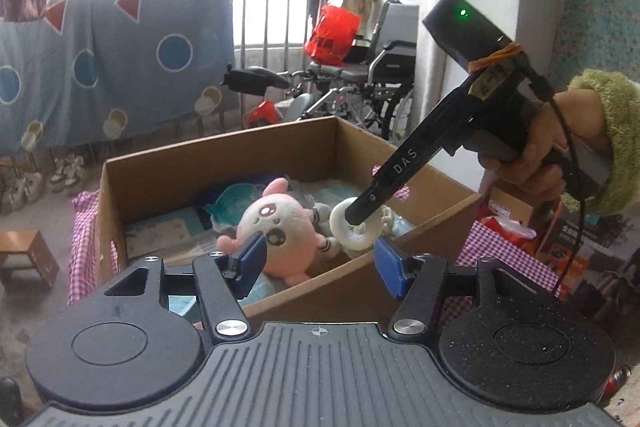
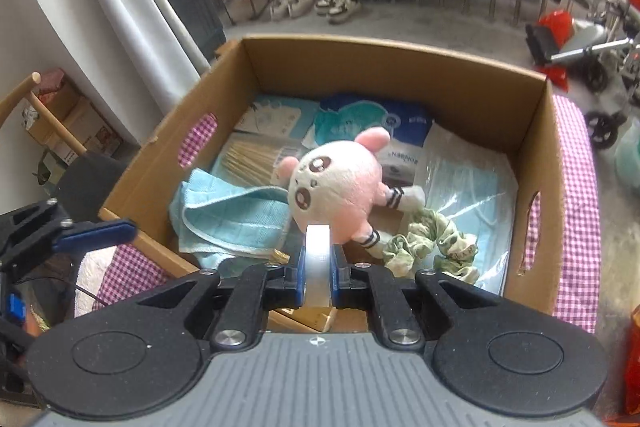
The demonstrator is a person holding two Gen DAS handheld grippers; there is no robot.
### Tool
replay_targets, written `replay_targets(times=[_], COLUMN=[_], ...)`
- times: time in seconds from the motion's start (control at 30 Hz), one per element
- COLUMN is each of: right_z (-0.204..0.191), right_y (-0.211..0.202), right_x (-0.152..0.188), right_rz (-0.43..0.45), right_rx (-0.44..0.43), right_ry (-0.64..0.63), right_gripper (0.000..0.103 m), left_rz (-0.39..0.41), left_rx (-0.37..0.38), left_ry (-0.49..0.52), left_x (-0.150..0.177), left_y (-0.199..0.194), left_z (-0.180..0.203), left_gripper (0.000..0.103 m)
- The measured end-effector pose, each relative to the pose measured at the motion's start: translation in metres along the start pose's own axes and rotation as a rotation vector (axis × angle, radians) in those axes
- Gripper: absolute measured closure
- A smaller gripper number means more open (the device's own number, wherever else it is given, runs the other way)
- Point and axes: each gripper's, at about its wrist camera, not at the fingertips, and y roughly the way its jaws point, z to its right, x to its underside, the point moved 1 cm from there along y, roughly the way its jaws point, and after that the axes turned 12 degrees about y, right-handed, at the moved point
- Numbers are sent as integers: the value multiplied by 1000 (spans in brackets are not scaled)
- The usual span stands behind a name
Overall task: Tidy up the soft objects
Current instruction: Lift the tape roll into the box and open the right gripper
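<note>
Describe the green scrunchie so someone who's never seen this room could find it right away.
Look inside the open cardboard box standing on the pink checked cloth. In the near corner, beside the round pink plush toy and lying on a clear pack of face masks, is the scrunchie. It is the only ruffled ring of pale green patterned fabric; the blue towel nearby is flat and folded.

White capitals "DAS" run along the black finger arm of the right gripper (image 1: 362, 217); the mirrored print on a white packet (image 2: 402, 163) in the cardboard box (image 2: 400, 67) stays illegible.
</note>
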Motion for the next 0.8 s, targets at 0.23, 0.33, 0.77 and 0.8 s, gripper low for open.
replay_targets(times=[0.23,0.33,0.77,0.8], right_z=[19,24,20,19], right_y=[59,71,64,66], right_x=[-11,-14,-16,-16], right_rz=[-206,-243,-179,-181], right_rx=[52,89,207,224], right_ry=[5,7,-59,-68], right_gripper=[90,88,86,86], left_rz=[-6,-12,-13,-14], left_rx=[-12,-8,18,19], left_ry=[-41,-44,-58,-59], left_x=[6,7,12,13], left_y=[2,3,8,8], left_z=[-15,-17,-23,-23], left_gripper=[38,37,34,33])
